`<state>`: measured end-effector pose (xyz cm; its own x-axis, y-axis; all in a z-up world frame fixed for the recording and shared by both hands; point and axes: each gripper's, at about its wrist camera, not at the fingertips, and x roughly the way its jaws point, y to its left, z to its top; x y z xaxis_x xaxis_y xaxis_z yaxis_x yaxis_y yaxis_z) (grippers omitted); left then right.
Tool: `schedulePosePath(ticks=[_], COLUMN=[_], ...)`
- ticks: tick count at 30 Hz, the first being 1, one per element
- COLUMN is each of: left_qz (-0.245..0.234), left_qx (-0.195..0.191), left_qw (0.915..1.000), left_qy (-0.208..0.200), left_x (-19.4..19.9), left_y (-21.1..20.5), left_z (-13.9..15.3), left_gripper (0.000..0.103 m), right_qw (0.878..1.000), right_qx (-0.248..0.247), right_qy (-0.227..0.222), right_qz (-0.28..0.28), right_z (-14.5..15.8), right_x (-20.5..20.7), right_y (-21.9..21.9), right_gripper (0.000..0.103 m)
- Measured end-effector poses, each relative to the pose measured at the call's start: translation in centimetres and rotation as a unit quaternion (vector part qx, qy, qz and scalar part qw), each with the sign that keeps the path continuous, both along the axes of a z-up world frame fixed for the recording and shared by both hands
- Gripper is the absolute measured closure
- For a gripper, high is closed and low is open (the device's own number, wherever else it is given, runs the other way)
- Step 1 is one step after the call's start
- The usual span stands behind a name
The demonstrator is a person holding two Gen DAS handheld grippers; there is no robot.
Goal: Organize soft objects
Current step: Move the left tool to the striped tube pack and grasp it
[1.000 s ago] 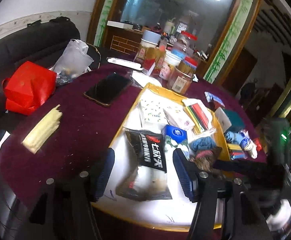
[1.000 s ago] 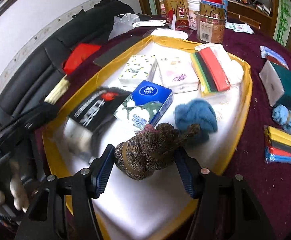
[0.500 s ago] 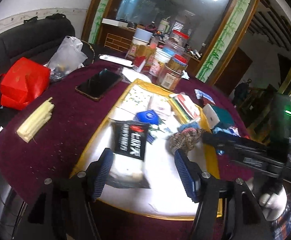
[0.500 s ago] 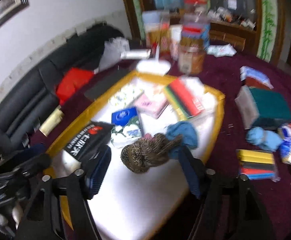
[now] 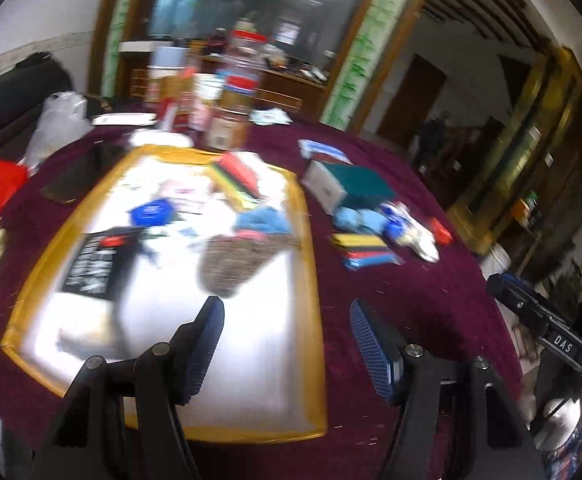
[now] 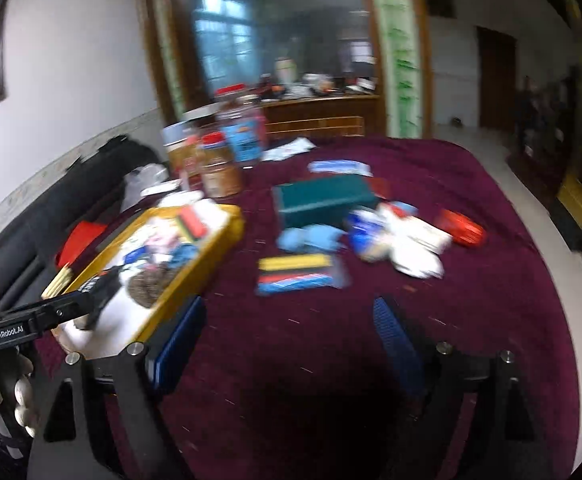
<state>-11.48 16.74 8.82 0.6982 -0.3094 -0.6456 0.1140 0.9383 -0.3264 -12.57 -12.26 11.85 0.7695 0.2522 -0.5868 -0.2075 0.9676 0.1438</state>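
A: Biggest risk from here?
B: Probably snatching up the maroon tablecloth (image 6: 331,360) together with the striped cloth pack (image 6: 295,274). Looks shiny-wrapped and flat on the table, right of the tray, so likely to slide or bunch fabric under a shallow scoop.
A: Anything in the right gripper (image 6: 289,306)?
B: Nothing. Spread wide, just been opening, with only bare tablecloth between the jaws. Still short of that pack, ahead of the tips.
A: And the left gripper (image 5: 287,308)?
B: Empty too. About half spread, just been opening a little. Straddling the right rim of the yellow tray (image 5: 307,240), with 1 finger over the white floor and 1 over the tablecloth.
A: Trouble there?
B: Could clip that rim and jolt the brown knitted piece (image 5: 231,260) lying inside, just ahead of the tips. Too blurred in both views to judge clearance.
A: Pose?
B: Both tilted forward and down, side by side. Worth watching for a bump between the 2.
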Motion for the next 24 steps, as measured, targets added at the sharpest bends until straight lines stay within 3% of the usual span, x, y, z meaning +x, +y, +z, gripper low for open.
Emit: schedulePosePath(ticks=[11, 24], left_qz=[-0.119, -0.139], left_qx=[0.029, 0.037], left_qw=[0.9922, 0.9882], left_qy=[0.025, 0.053], left_x=[1.2, 1.8], left_y=[-11.5, -13.5], left_z=[-1.0, -2.6], left_gripper=[0.034, 0.034], right_qw=[0.994, 0.991], right_qx=[0.019, 0.032], right_qy=[0.008, 0.022], right_qz=[-0.111, -0.127], right_z=[-1.7, -3.1], right_x=[-4.1, -4.3], right_y=[-10.9, -13.0], right_gripper=[0.017, 0.017])
